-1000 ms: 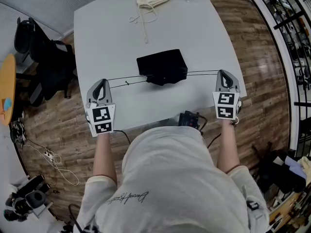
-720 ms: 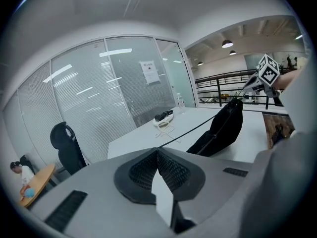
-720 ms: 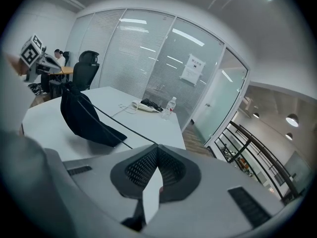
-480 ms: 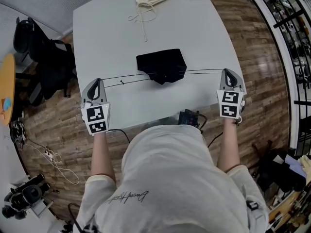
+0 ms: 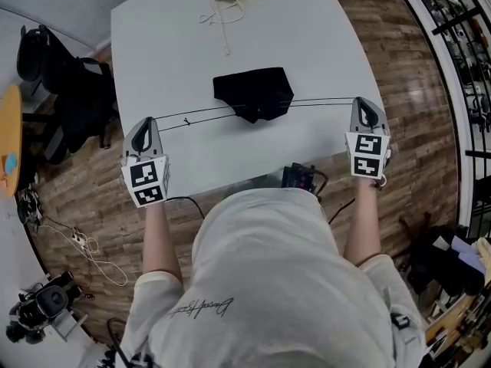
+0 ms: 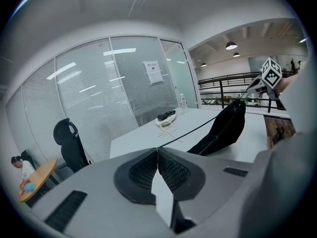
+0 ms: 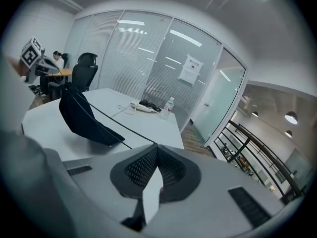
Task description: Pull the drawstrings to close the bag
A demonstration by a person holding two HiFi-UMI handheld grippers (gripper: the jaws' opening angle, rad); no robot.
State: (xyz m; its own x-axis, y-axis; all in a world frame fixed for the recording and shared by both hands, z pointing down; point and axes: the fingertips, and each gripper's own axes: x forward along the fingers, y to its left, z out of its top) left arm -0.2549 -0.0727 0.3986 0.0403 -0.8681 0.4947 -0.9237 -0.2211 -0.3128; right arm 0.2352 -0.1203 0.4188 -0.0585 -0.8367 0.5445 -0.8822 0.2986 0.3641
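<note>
Glass walls (image 6: 99,98) appear only in gripper views, where clenched fingers (image 6: 141,170) pinch both drawstrings (image 6: 188,133).

Right gripper (image 7: 157,145) tight on taut drawstring (image 7: 120,124) (black bag (image 7: 86,126) beyond)

Can read no text anywhere. Make out cursive script (image 5: 201,309) across the grey shirt's (image 5: 268,267) back, too small to decipher; a paper notice (image 6: 155,73) on the glass wall (image 6: 99,98), print blurred; square coded patterns, no characters, on left gripper (image 5: 142,129) and right gripper (image 5: 363,107) cubes.
</note>
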